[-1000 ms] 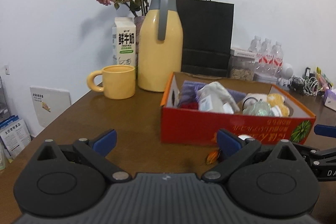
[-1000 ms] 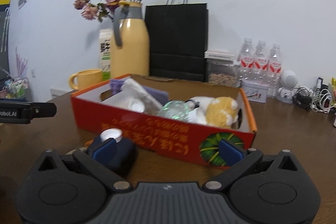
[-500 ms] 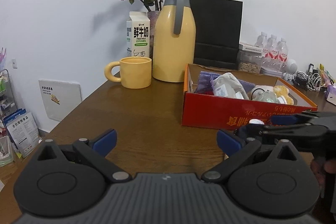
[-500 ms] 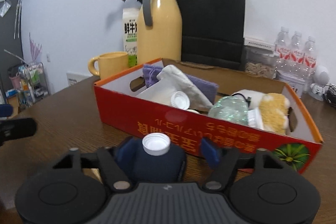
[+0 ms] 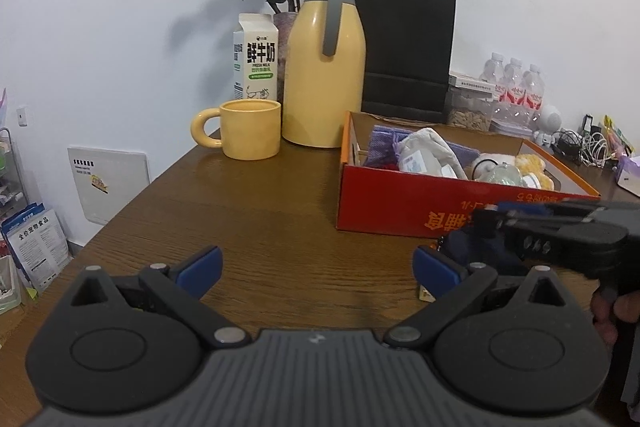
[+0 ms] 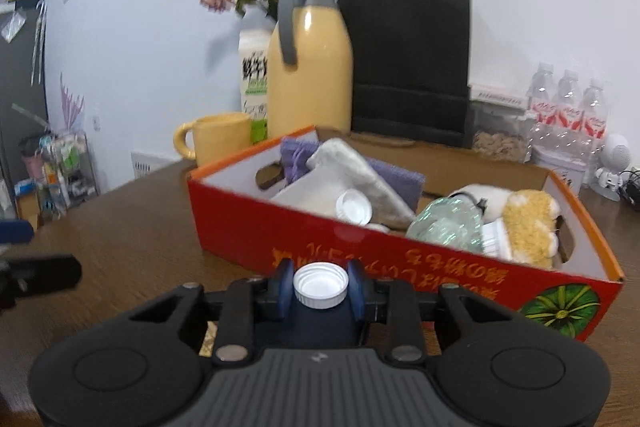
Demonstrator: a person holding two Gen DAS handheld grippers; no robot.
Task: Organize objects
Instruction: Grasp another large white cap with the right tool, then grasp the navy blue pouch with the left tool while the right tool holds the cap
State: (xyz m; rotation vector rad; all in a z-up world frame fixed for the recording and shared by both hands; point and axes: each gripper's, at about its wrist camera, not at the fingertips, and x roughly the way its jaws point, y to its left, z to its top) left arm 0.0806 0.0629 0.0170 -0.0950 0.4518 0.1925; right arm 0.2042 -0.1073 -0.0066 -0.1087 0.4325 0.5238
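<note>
Right wrist view — right gripper (image 6: 320, 287) just closed on dark bottle (image 6: 316, 325) at table (image 5: 256, 211) level before red box (image 6: 400, 255) | box part-filled — bottle not yet boxed | left gripper (image 5: 316, 267) held open, empty

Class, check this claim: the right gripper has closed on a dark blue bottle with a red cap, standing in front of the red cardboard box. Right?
Not quite. The right wrist view shows the dark blue bottle's cap is white, not red. The right gripper, whose jaws have just been closing, does clamp it in front of the red cardboard box.
</note>
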